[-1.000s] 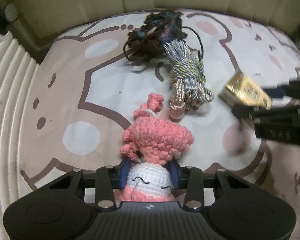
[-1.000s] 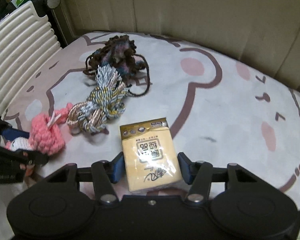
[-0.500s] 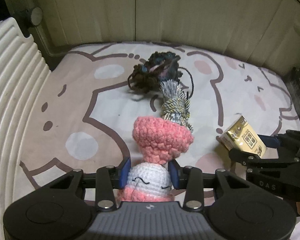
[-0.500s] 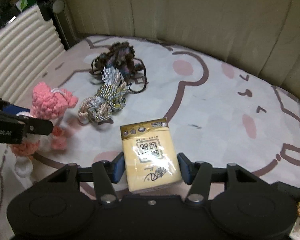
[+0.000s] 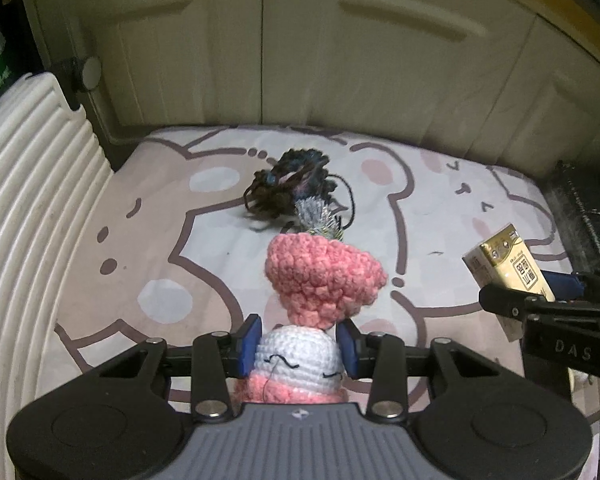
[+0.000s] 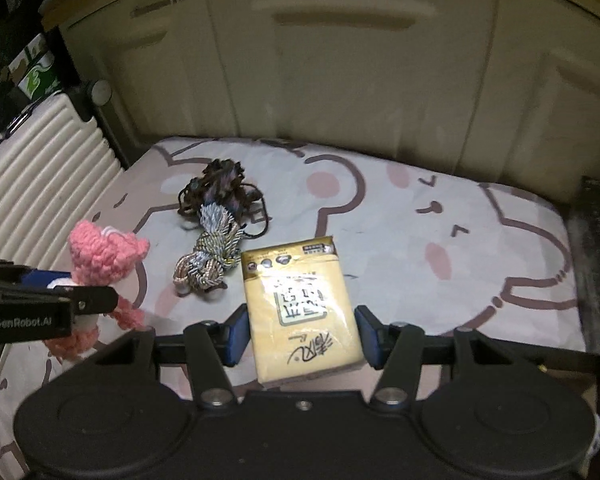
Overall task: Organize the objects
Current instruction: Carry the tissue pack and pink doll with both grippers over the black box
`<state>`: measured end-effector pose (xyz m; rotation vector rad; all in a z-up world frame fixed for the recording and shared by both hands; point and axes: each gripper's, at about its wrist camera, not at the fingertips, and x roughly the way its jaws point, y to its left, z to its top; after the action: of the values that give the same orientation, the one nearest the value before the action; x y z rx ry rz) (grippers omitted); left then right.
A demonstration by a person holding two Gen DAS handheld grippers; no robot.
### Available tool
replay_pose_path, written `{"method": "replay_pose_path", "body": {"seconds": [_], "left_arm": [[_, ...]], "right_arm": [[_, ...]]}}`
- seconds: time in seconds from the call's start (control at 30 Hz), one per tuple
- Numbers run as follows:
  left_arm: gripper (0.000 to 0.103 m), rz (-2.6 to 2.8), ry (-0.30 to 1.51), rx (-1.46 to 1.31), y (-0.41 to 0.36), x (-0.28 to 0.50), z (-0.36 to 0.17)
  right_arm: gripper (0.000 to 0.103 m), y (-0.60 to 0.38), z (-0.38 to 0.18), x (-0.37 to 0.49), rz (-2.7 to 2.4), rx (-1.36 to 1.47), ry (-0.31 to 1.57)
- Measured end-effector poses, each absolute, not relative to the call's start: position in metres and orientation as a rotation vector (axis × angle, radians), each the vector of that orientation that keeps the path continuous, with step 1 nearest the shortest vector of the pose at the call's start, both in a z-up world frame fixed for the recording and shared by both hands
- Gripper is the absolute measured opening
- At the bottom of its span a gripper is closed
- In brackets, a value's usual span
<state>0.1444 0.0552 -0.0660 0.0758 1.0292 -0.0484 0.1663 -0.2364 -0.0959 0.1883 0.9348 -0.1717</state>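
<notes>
My left gripper (image 5: 298, 350) is shut on a pink and white crochet doll (image 5: 320, 280) and holds it above the patterned mat (image 5: 120, 240). The doll also shows at the left of the right wrist view (image 6: 104, 252). My right gripper (image 6: 302, 334) is shut on a yellow tissue pack (image 6: 300, 304), held above the mat (image 6: 440, 220). The pack shows at the right of the left wrist view (image 5: 508, 276). A dark yarn bundle (image 6: 220, 184) and a silver-gold cord bundle (image 6: 210, 256) lie together on the mat.
A white ribbed panel (image 5: 24, 208) borders the mat on the left. Cream cabinet doors (image 6: 340, 60) stand behind it. A dark object (image 5: 588, 216) lies along the mat's right edge.
Both grippers have risen and pulled back from the mat with the doll and the tissue pack. The yarn and cord bundles have stayed in place.
</notes>
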Motion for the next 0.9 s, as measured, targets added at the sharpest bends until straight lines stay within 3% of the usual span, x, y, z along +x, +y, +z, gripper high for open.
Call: {"method": "replay_pose_path", "body": {"seconds": [0.9], "left_arm": [[0.042, -0.055, 0.939, 0.042, 0.043, 0.087, -0.019]], "right_arm": [[0.056, -0.219, -0.041, 0.100, -0.231, 0.223, 0.836]]}}
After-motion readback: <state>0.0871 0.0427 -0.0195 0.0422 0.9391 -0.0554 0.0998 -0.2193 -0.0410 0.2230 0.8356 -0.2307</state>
